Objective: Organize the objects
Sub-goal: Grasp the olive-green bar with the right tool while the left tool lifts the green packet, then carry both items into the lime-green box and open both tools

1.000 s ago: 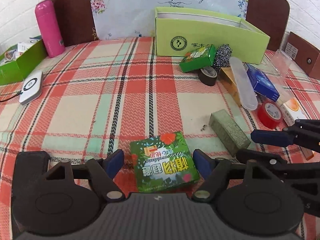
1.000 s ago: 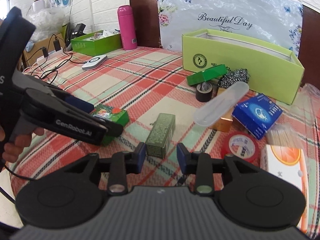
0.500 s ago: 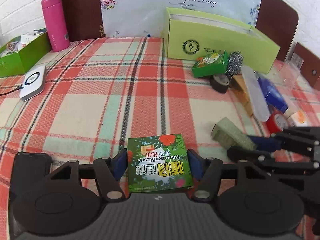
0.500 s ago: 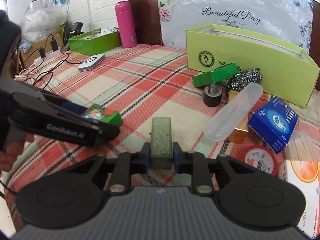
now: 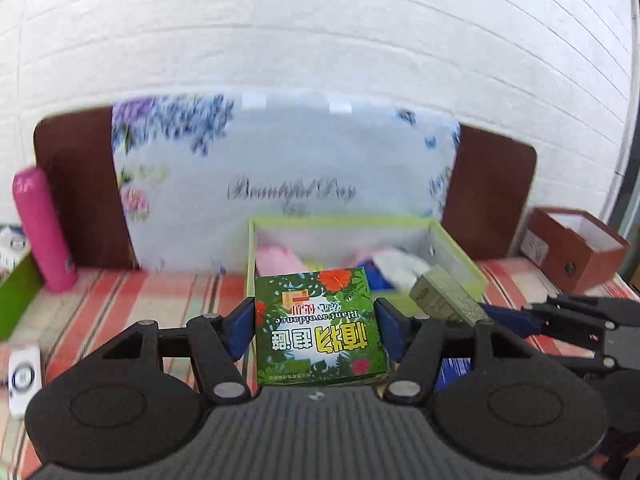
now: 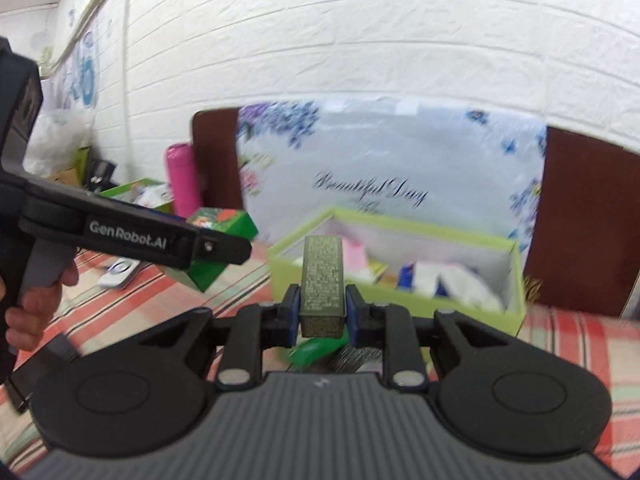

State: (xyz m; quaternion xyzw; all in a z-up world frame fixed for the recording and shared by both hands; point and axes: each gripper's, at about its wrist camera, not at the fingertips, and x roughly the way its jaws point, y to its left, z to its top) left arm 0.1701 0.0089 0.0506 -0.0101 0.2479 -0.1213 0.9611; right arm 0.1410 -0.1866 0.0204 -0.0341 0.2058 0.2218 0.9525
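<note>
lime box (image 5: pixel 456 248) on plaid tablecloth (image 5: pixel 132 300) | white brick wall (image 5: pixel 320 32) | left gripper (image 5: pixel 316 326) clamps leafy box (image 5: pixel 320 328) | right gripper (image 6: pixel 322 312) clamps olive box (image 6: pixel 323 280)

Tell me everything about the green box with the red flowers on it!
The green flower box is flat, square-ish cardboard, printed with leaves, red flowers, yellow-and-white characters and "Plant avoidance", upside down in the left wrist view. The left gripper pinches its two sides, holding it in the air before the lime-green box.
</note>
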